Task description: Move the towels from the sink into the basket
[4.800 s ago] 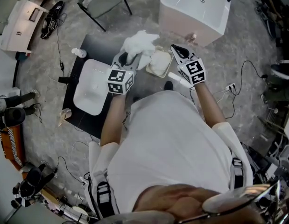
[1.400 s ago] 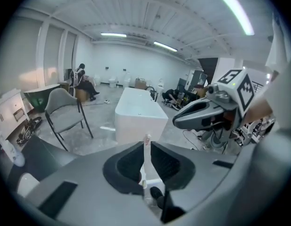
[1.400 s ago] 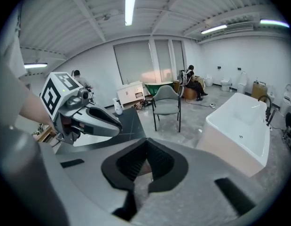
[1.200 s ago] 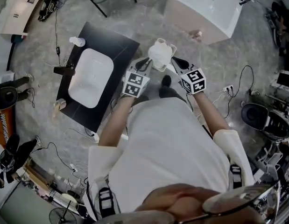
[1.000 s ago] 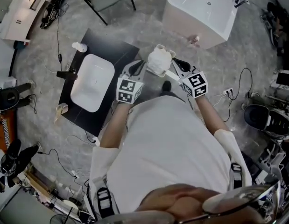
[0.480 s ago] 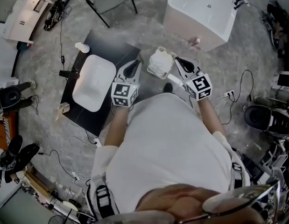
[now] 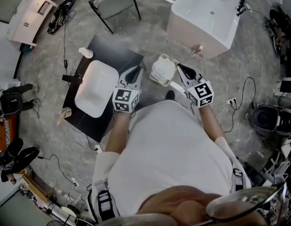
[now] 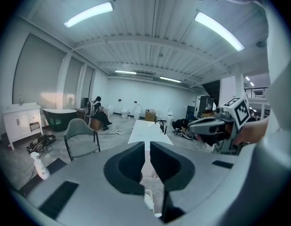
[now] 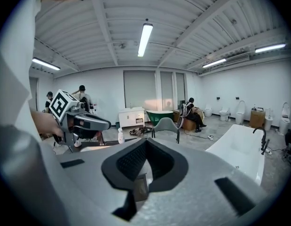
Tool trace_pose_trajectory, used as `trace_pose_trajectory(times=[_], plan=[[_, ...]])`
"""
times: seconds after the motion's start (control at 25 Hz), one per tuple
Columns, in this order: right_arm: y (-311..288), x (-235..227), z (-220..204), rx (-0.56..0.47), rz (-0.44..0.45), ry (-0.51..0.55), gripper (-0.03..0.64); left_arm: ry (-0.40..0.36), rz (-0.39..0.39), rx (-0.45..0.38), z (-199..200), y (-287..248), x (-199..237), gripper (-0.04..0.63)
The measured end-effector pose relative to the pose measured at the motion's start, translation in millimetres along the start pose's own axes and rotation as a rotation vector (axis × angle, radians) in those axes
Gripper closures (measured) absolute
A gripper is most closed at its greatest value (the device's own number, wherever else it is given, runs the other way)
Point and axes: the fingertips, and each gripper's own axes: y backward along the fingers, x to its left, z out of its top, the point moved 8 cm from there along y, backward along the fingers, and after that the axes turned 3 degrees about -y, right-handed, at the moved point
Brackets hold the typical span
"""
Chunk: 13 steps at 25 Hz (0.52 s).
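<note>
Heaped in the cream basket [image 7: 154, 78] on the floor, white towels [image 7: 163, 69] sit between the left gripper [image 7: 134, 72] and right gripper [image 7: 184, 71], both with jaws closed on nothing. The sink [image 7: 96, 91] lies beside the left gripper, and a bathtub [image 7: 204, 13] stands beyond.

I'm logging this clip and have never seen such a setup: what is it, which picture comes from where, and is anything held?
There is no robot: a person holds a two-jaw gripper in each hand, and the marker cubes are part of them. The head view looks steeply down from a camera on the person's head. The other two views ride on the left gripper and the right gripper and look along their jaws. Between the grippers in the head view sits the basket with white towels in it. To its left, the white sink in a black counter looks empty. Both grippers are shut and hold nothing.
</note>
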Motion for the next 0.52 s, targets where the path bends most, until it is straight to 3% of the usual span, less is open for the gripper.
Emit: trace_pose_trajectory(times=[0.52], plan=[[-6.1,-0.8,10.2,-0.011,0.005,0.009,0.618,-0.017,-0.011,-0.016,10.3,-2.0,3.3,0.558]])
